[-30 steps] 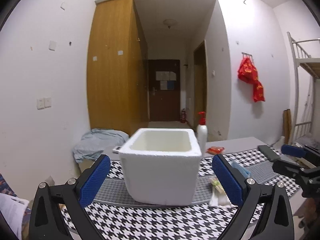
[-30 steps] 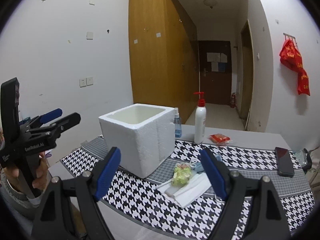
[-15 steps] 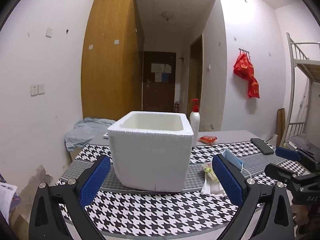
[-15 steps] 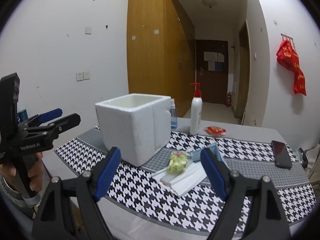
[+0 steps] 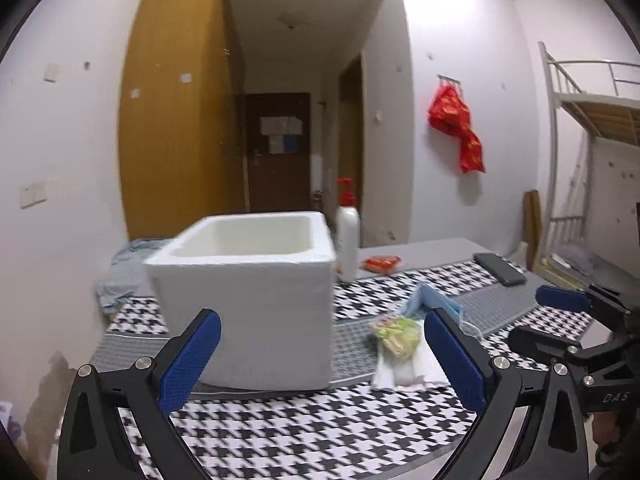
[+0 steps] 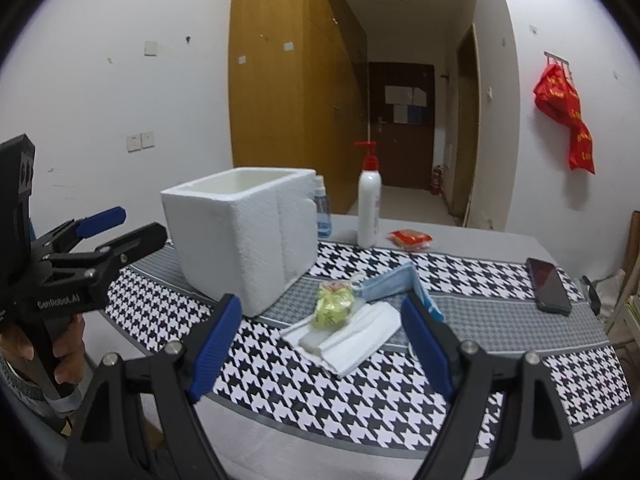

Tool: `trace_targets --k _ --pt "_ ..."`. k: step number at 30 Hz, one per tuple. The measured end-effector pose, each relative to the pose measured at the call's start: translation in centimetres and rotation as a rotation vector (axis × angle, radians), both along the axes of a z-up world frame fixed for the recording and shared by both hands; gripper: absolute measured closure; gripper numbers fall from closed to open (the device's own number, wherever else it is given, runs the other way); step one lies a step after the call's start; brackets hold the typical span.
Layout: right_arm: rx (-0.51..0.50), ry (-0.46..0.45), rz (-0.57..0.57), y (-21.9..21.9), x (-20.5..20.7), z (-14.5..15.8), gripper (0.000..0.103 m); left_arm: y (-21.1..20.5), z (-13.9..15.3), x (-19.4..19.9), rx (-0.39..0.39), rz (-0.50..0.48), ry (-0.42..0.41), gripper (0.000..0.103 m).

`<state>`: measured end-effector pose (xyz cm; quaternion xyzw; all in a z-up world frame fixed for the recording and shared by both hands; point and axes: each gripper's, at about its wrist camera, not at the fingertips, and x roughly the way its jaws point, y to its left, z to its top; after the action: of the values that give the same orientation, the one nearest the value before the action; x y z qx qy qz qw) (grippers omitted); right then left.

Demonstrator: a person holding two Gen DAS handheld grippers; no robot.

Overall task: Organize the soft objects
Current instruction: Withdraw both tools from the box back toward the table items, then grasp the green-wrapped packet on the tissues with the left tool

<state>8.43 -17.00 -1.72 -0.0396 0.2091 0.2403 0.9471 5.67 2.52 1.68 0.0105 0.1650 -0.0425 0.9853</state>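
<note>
A white foam box [image 5: 248,304] [image 6: 240,236] stands open-topped on the houndstooth table cloth [image 6: 500,380]. Right of it lies a small pile of soft things: a crumpled yellow-green item [image 6: 334,306] [image 5: 396,332], white folded masks [image 6: 352,340] [image 5: 400,372] and a blue mask [image 6: 392,284] [image 5: 430,300]. My left gripper [image 5: 322,320] is open and hangs short of the box. It also shows in the right wrist view as the left gripper [image 6: 136,224], held by a hand. My right gripper [image 6: 320,304] [image 5: 532,316] is open, with the pile framed between its fingers but well beyond them.
Behind the box stand a white pump bottle [image 6: 369,212] and a small blue spray bottle [image 6: 322,212], with a red packet [image 6: 410,239] beside them. A dark phone [image 6: 548,284] lies at the table's right end. A bundle of grey cloth [image 5: 120,276] lies left of the table, and a bunk bed [image 5: 580,120] stands on the right.
Both grippers have sunk and tipped downward. The left view has swung right, so the box now sits left of centre and the pile shows. Jaws unchanged; nothing taken hold of.
</note>
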Motion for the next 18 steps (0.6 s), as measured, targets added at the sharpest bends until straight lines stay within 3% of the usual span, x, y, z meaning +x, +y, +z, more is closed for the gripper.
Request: trace_targets --k 18 --pt "0.016 0.099 -0.027 -3.9 4.6 -2.4 0.018 -5.9 -3.0 6.8 0.035 -0.091 0.196 0.001"
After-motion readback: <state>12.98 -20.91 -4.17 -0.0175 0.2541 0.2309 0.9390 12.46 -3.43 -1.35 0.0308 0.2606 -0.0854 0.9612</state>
